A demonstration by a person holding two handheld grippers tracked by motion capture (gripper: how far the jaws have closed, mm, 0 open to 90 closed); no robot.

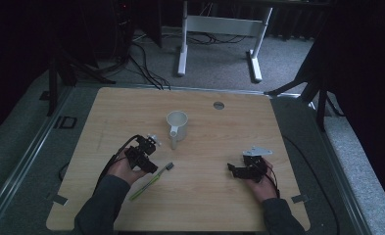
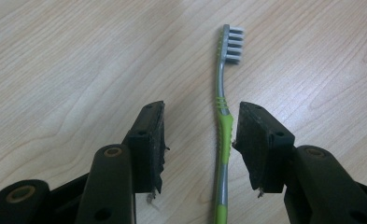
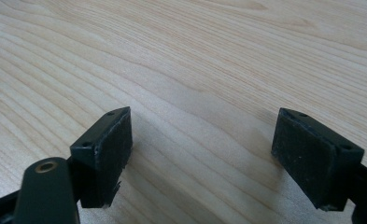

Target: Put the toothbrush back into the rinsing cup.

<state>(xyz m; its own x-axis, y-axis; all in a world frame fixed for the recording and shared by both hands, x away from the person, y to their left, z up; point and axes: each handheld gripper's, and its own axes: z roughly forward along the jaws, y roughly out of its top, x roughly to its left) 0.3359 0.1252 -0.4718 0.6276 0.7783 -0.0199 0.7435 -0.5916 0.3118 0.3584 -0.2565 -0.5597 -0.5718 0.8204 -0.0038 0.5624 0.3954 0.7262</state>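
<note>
Toothbrush (image 2: 222,140) lies between our left gripper (image 2: 201,140) jaws, half-wide, pads not touching; right gripper (image 3: 228,149) spread wide over bare table (image 3: 195,56).

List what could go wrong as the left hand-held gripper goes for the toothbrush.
1. The left hand-held gripper straddles the toothbrush with open jaws, but the handle lies off-centre, close to one pad. Closing may push it sideways or roll it.
2. The handle is thin and lies flat on the table, so the pads might scrape the wood or pinch only its top and let it slip.
3. The white mug stands nearby; a swing toward it might knock it.
</note>
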